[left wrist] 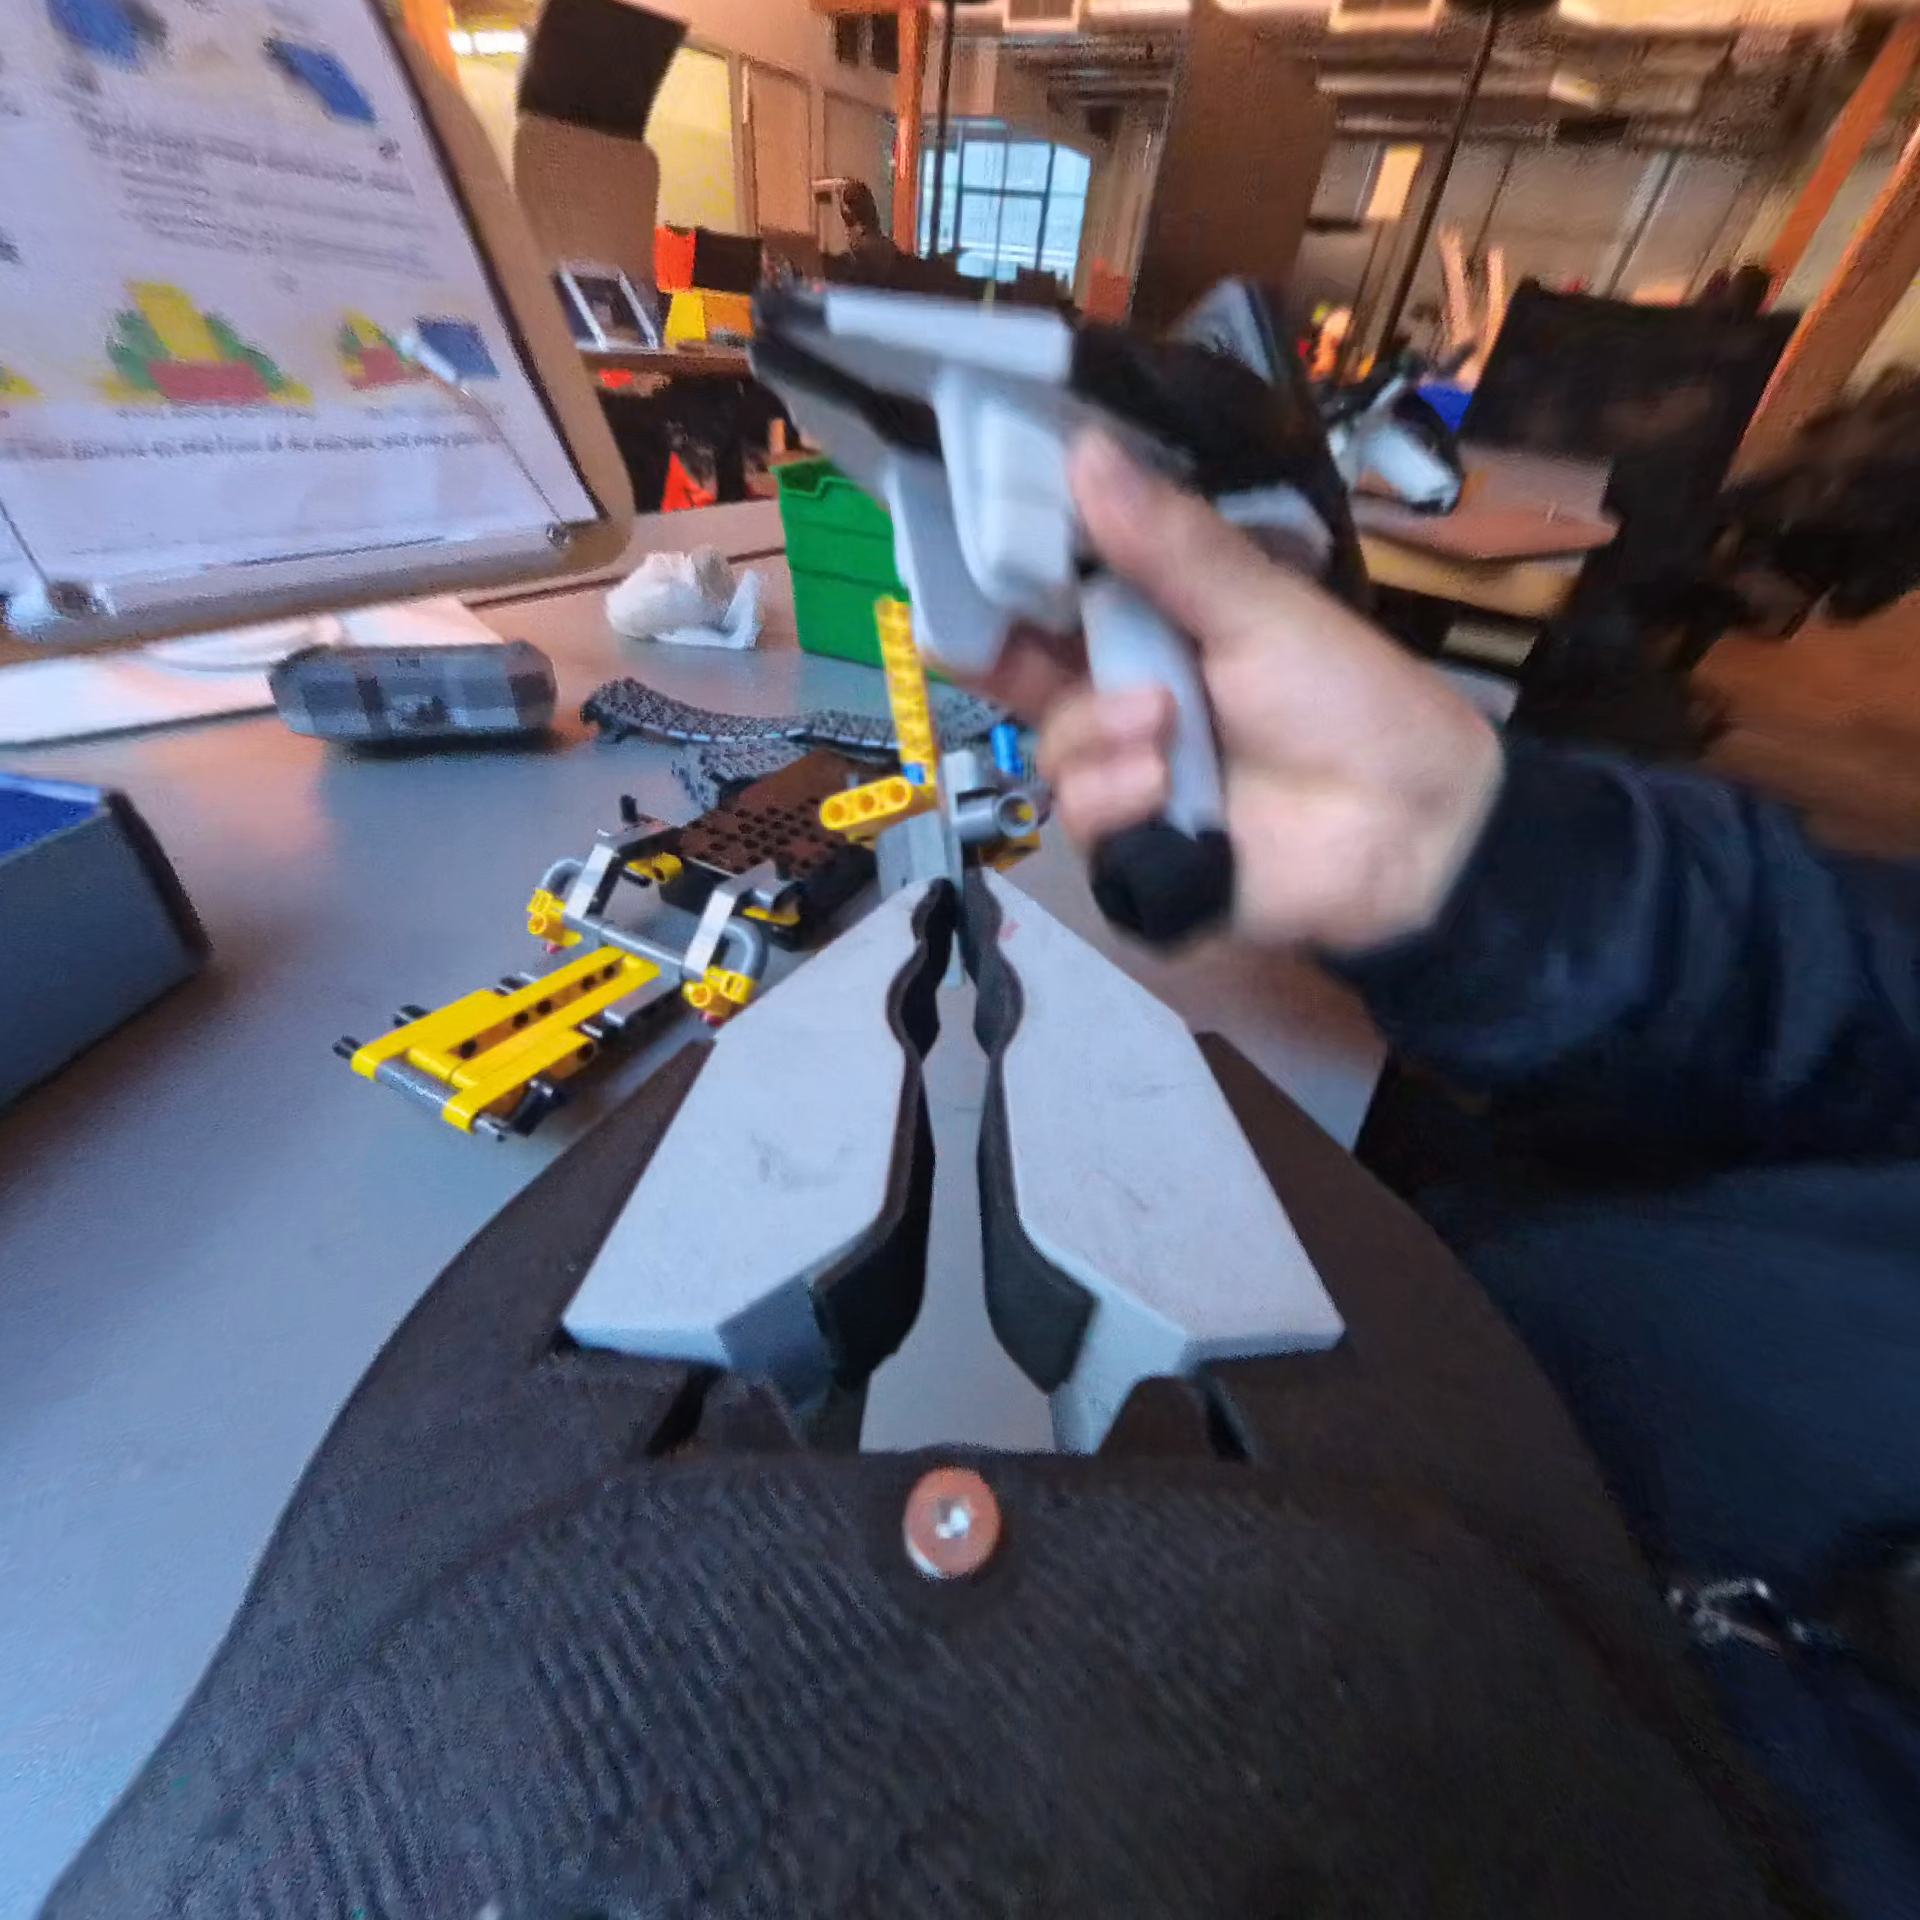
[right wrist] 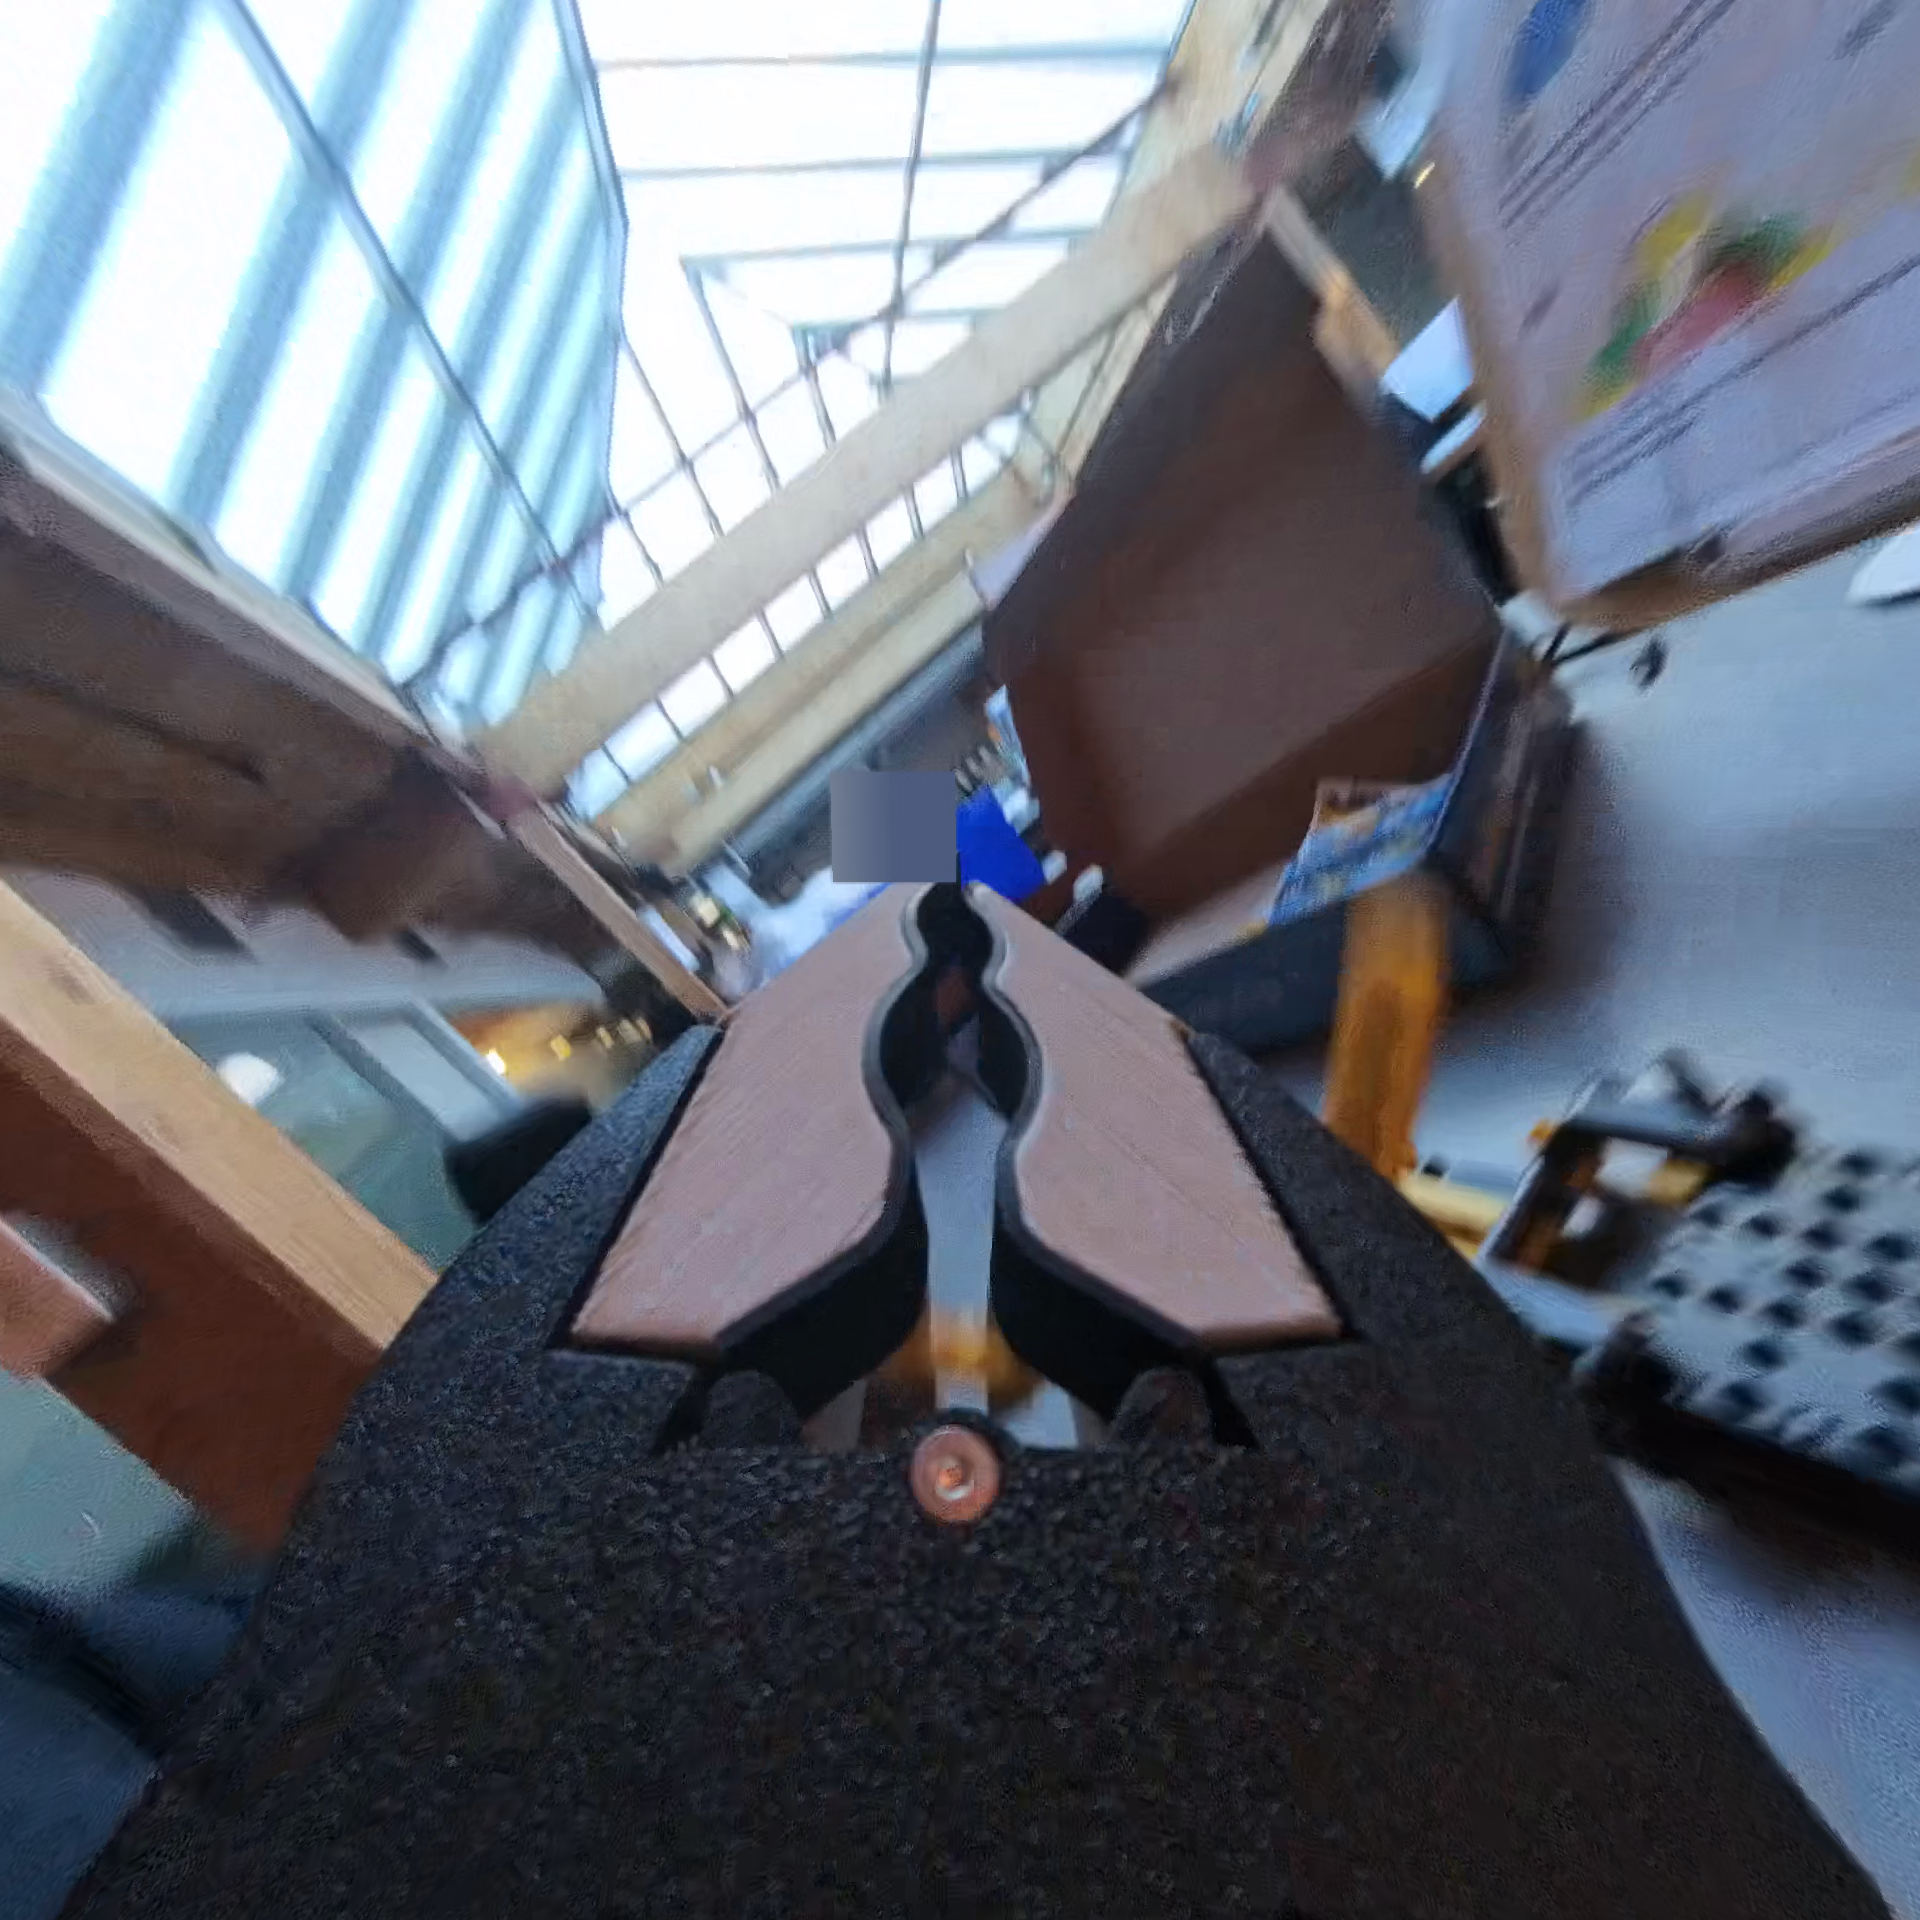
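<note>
My left gripper (left wrist: 957, 902) has grey fingers and is shut on a grey piece (left wrist: 914, 847) of a toy brick model (left wrist: 769, 831). The model has a black holed plate, grey frames and yellow beams, and rests on the grey table (left wrist: 260, 1247). One yellow beam (left wrist: 904, 681) stands upright just beyond my fingertips. My right gripper (right wrist: 951, 896) has brown fingers, is shut and tilted up toward a skylight; nothing clearly shows between its pads. In the left wrist view a hand (left wrist: 1247, 727) holds it above the model. The model's black plate (right wrist: 1787, 1299) shows at the right.
An instruction sheet on a stand (left wrist: 260, 312) stands at the back left. A green bin (left wrist: 831, 561), a crumpled white lump (left wrist: 681, 597), a grey case (left wrist: 416, 691) and a black tread strip (left wrist: 727, 717) lie behind the model. A blue-topped box (left wrist: 73, 914) is at the left edge. Left tips to right tips: about 11 centimetres. From my right tips it is roughly 25 centimetres to the grey case (left wrist: 416, 691); from my left, 30 centimetres.
</note>
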The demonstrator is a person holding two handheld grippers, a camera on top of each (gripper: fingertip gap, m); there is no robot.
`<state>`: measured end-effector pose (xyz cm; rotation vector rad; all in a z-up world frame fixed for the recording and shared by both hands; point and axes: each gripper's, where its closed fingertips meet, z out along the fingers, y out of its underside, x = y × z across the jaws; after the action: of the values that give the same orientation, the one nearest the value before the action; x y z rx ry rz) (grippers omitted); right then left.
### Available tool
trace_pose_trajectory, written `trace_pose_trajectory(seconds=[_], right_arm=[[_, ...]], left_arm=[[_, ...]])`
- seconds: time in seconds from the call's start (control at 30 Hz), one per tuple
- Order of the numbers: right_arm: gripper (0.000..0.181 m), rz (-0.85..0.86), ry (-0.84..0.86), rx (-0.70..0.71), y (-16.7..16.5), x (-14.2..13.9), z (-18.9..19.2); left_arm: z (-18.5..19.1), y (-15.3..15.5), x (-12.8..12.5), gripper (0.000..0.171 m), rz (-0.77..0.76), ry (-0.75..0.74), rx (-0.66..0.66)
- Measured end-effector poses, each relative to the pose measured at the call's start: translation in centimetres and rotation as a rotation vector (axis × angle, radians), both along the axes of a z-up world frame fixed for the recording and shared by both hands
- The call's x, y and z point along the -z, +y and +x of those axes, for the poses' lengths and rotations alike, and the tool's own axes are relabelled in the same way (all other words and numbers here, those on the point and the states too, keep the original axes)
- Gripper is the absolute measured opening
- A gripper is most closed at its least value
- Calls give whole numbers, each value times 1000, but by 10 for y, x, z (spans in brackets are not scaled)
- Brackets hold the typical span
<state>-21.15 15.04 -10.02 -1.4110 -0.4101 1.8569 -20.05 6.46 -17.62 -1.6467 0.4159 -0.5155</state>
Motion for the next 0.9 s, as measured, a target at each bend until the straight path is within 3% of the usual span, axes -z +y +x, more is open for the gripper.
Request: trace_pose_trajectory(seconds=[0.03,0.1,0.17,0.27,0.37,0.63,0.9], right_arm=[[0,18,19,23,18,-12,15],[0,109,-74,-31,19,-20,19],[0,192,-161,-114,-6,-19,12],[0,365,-315,-201,-47,-1,3],[1,467,-408,-208,-58,16,6],[15,253,-389,-179,-60,49,5],[13,94,-262,-230,-66,53,-10]], left_arm=[[7,-5,-4,1,29,30,7],[5,1,-6,1,24,37,-3],[-6,10,1,1,-16,43,-13],[-17,13,3,0,-69,-81,-8],[-19,12,1,0,-72,-104,-9],[-17,16,-4,0,-98,-291,-14],[-15,15,-7,0,-93,-341,-35]])
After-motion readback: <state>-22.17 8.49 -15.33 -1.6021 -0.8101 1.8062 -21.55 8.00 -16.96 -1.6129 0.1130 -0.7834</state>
